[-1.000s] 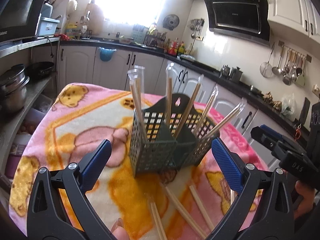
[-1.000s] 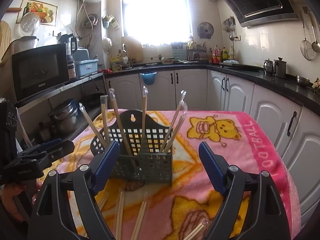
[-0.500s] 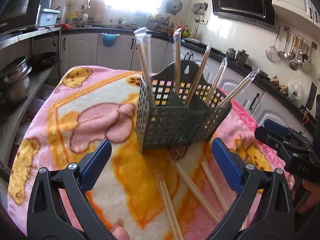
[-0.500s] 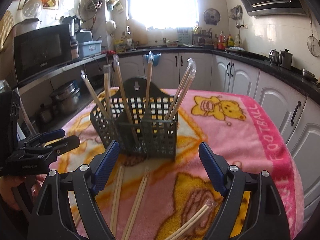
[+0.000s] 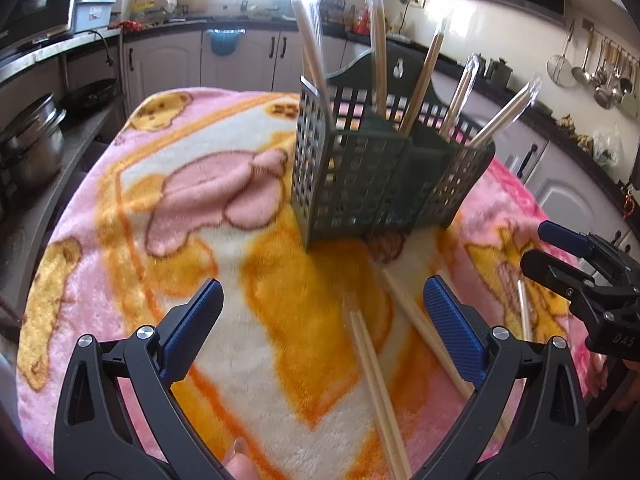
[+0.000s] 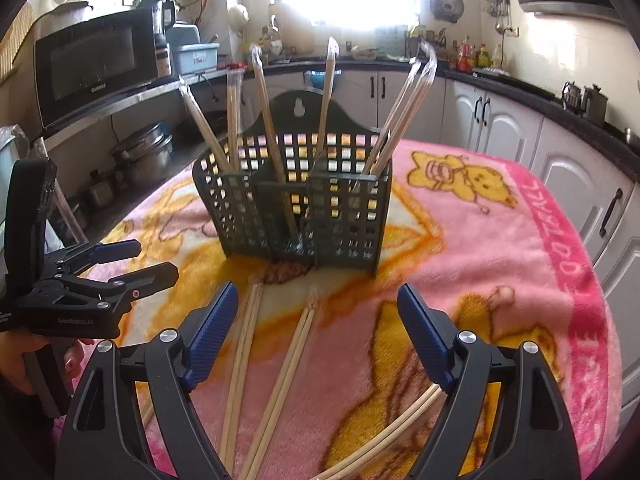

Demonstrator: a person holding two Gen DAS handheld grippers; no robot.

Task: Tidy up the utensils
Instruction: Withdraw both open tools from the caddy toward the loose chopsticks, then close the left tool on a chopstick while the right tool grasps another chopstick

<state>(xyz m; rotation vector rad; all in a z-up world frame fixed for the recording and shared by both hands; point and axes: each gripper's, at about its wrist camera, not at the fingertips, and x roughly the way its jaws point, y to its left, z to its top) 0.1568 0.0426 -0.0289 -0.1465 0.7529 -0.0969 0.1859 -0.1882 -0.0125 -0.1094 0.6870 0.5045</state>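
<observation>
Dark green slotted utensil caddy (image 6: 296,208): upright on pink cartoon blanket (image 6: 500,248), several wrapped chopstick pairs leaning in its compartments. Loose chopsticks (image 6: 288,364): flat on the blanket, just in front of the caddy. Left gripper (image 5: 320,320) and right gripper (image 6: 316,320): both spread wide, empty. Risks: thin sticks sink into plush pile, pinch slips; light caddy tips if nudged during insertion

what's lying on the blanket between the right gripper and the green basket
In the right wrist view, wrapped wooden chopstick pairs lie on the pink blanket between the open right gripper and the dark green mesh basket.
</observation>
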